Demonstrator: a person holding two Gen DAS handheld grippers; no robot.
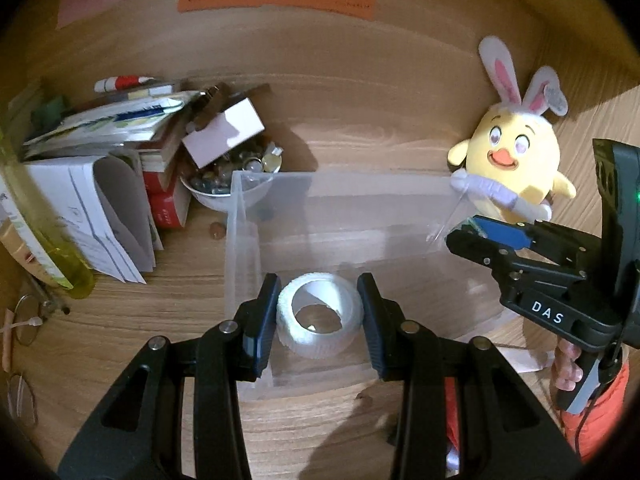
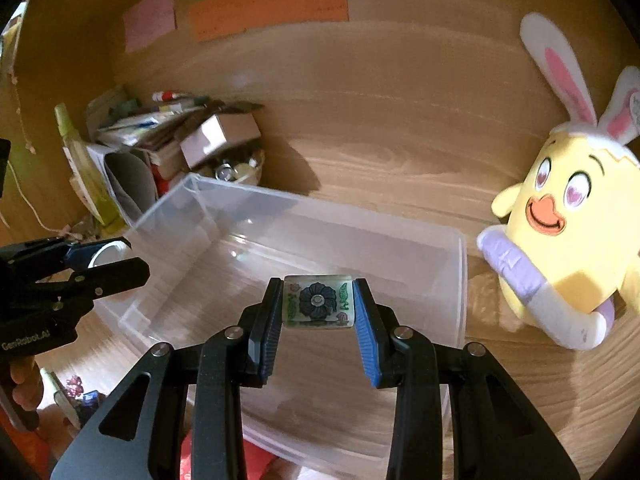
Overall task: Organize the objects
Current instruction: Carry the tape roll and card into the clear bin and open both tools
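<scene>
At the far left a leaning stack of books and folded white papers rests against the wooden wall. Just beside it stands a small white bowl heaped with glass pebbles, metal caps and other small bits, with a small pink-white cardboard box tilted on top of the heap.

Right of the bowl sits the clear rectangular plastic storage bin, open at the top. In the right wrist view its floor shows only the wood grain of the desk through it.

The left gripper is clamped on a roll of white textured tape, one blue pad pressed to each side, and holds it above the bin's near left end.

The right gripper is closed on a pale rectangular tile printed with a dark flower and green leaves, held by its two short sides over the middle of the bin.

At the far right a yellow plush chick with white-and-pink rabbit ears leans against the wall just beside the bin's right end, apart from both grippers.
</scene>
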